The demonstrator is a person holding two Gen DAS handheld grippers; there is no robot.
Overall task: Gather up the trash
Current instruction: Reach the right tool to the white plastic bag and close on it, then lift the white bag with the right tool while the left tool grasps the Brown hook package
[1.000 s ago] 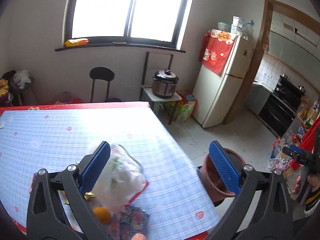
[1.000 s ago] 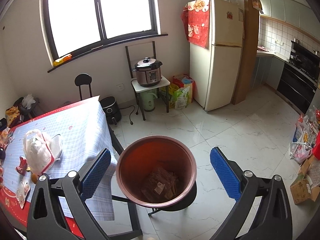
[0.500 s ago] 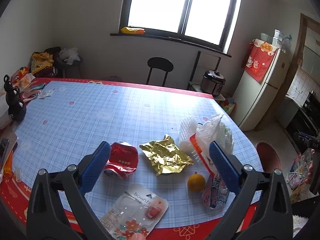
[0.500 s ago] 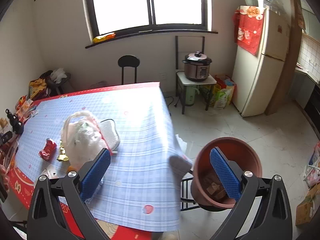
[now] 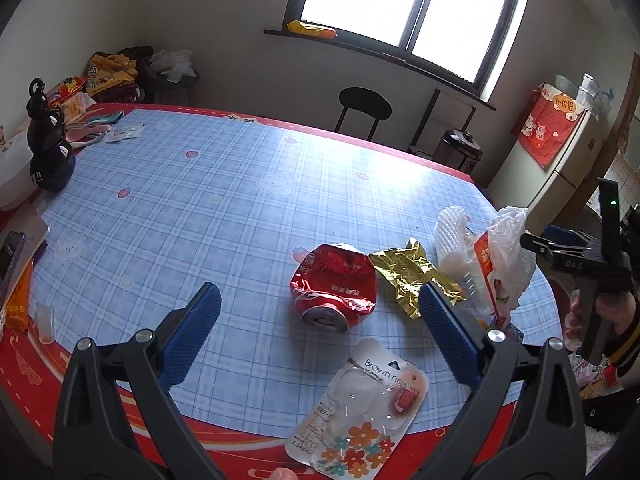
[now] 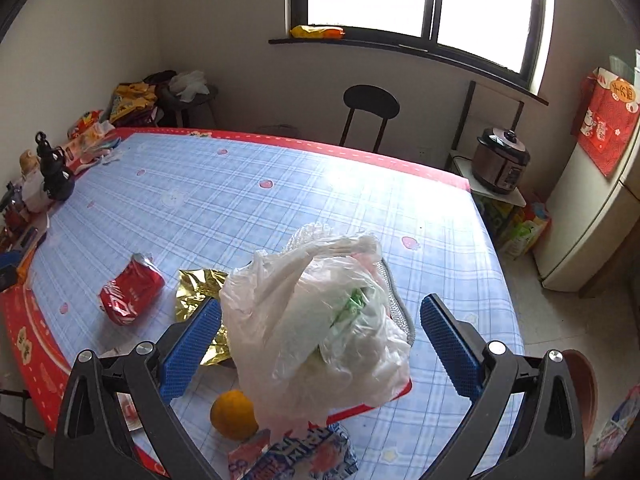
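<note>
My left tool released, hovering over blue checked surface, nothing held. Crushed red drink can lies between its fingers, crumpled gold foil wrapper just right. My right tool spread wide around white plastic bag of rubbish, not gripping. Step: reaching for trash. Next: lower, clamp, carry to brown bin beside surface.

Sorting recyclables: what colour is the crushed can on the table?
Red with white lettering; the can shows best in the left wrist view.
</note>
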